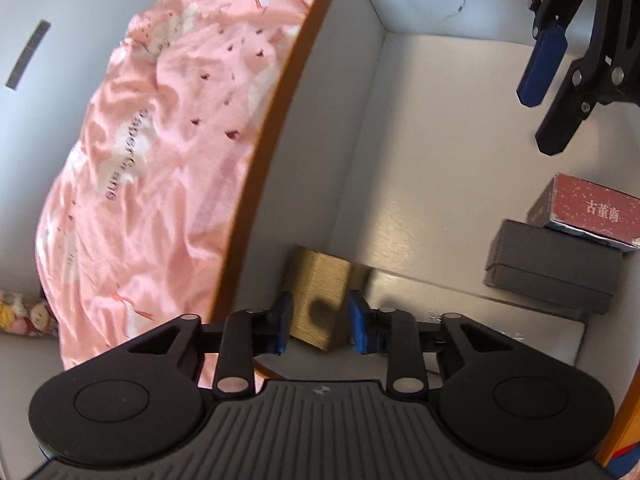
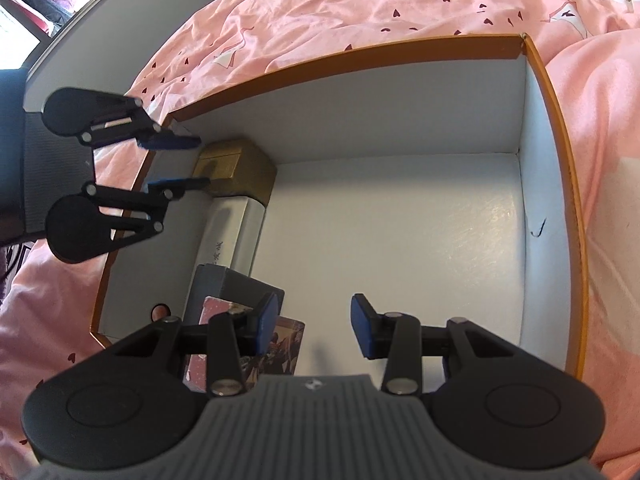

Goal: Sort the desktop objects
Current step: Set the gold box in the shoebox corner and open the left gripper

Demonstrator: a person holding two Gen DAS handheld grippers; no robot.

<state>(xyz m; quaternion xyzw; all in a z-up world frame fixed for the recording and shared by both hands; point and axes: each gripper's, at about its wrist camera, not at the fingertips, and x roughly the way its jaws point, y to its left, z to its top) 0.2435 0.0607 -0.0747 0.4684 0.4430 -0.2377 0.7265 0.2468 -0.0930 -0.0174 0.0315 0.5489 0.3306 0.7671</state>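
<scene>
We are holding the left gripper point(image 1: 320, 326) with its blue pads parted to either side of the small gold textured box point(image 1: 318, 296), which is standing in a corner of the orange-rimmed white cardboard box point(image 1: 280, 92); whether the pads are touching the gold box we cannot tell; the right wrist view is showing that gripper point(image 2: 188, 162) reaching in level over the rim. We are keeping the right gripper point(image 2: 314, 326) wide apart and gripping nothing, hovering over the box floor, tilted downward. The left view is showing a dark grey flat box point(image 1: 554, 266) with a dark red printed box point(image 1: 592, 210) leaning on it; only the right view is showing the long silver box point(image 2: 236, 232) beside the gold one, and the pink printed bedsheet point(image 2: 360, 8) all around.
</scene>
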